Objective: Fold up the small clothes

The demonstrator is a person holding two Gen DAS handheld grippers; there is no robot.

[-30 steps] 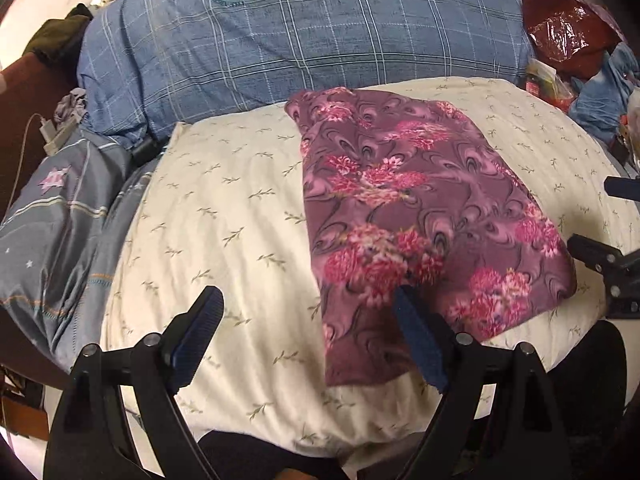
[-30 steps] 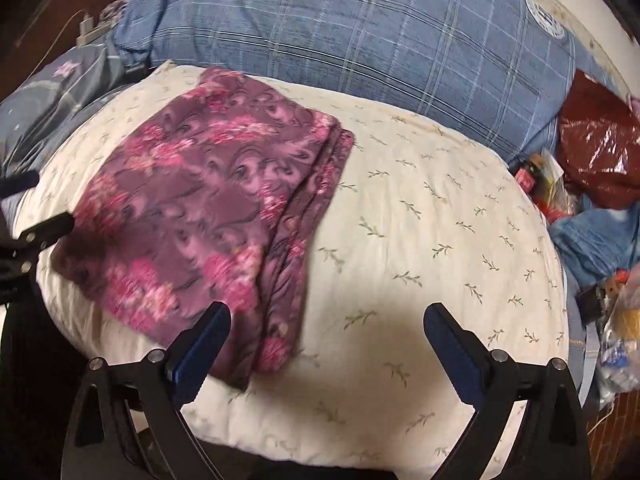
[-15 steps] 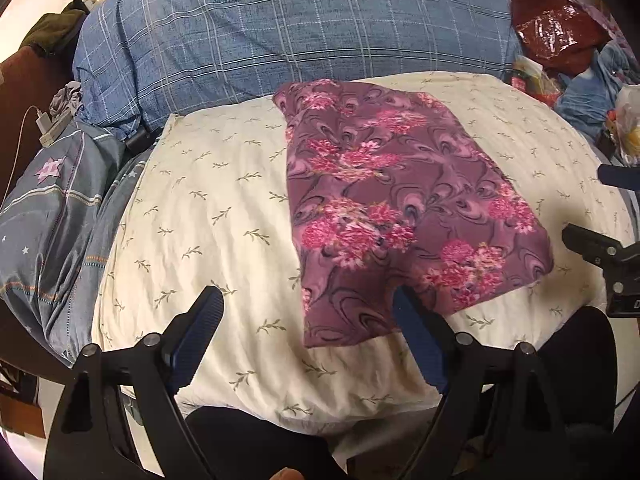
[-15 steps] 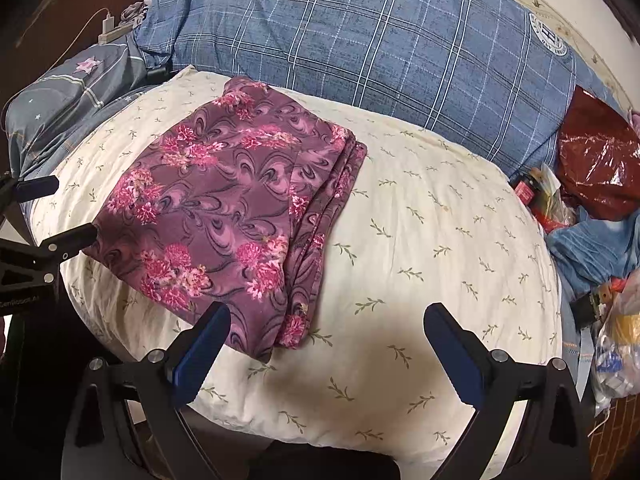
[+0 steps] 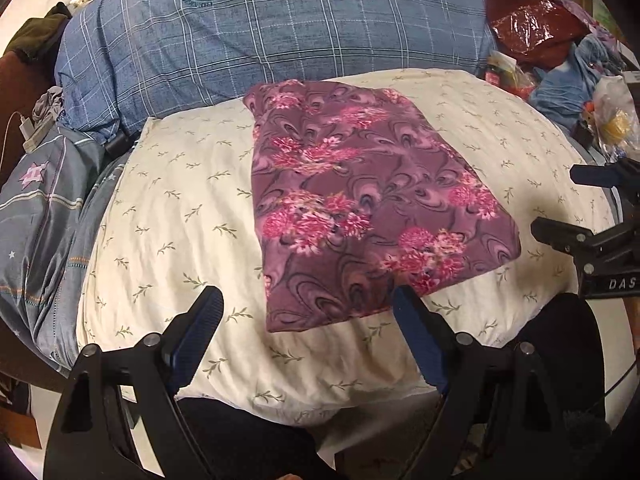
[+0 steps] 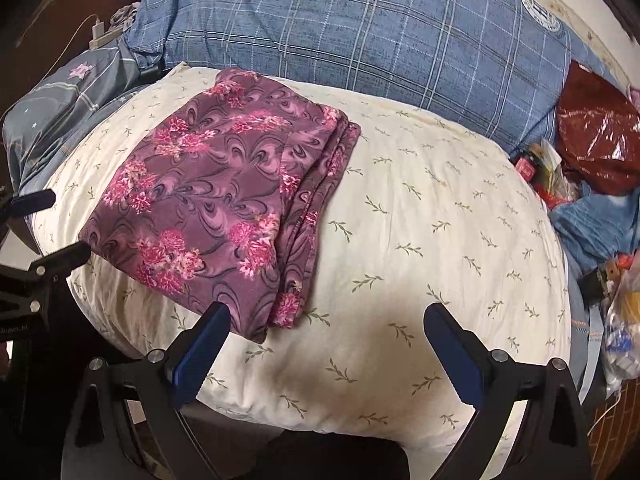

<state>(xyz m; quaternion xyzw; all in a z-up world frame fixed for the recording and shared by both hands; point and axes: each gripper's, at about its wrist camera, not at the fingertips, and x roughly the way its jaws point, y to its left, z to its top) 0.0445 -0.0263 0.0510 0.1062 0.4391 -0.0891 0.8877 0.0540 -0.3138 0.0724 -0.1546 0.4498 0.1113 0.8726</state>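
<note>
The left gripper [image 5: 306, 330] stands with its jaws wide apart and nothing between the 2 blue pads [image 5: 200, 332]. Just ahead of those jaws, and nearer the right-hand finger, lies the near edge of the folded purple floral garment [image 5: 360, 200]; that finger's tip overlaps the cloth's near edge in the picture, but whether it touches cannot be told. The garment lies flat as a neat rectangle on the cream leaf-print pillow [image 5: 176, 216], which fills the space under and ahead of both fingers.

The right gripper [image 6: 326, 344] is likewise wide open and holds nothing. The garment [image 6: 208, 200] sits ahead and to the left of its jaws, with the near corner just beyond the left-hand finger tip. From this side the stacked fold edges show along the garment's right border. Straight ahead of the right jaws there is only bare pillow [image 6: 420, 220].

Beyond the pillow, further from both jaws, lies a blue plaid cushion [image 5: 280, 32] with a round crest. To the far right of the right jaws are a dark red plastic bag [image 6: 596, 136] and a heap of small clutter. Each gripper shows at the edge of the other's view.
</note>
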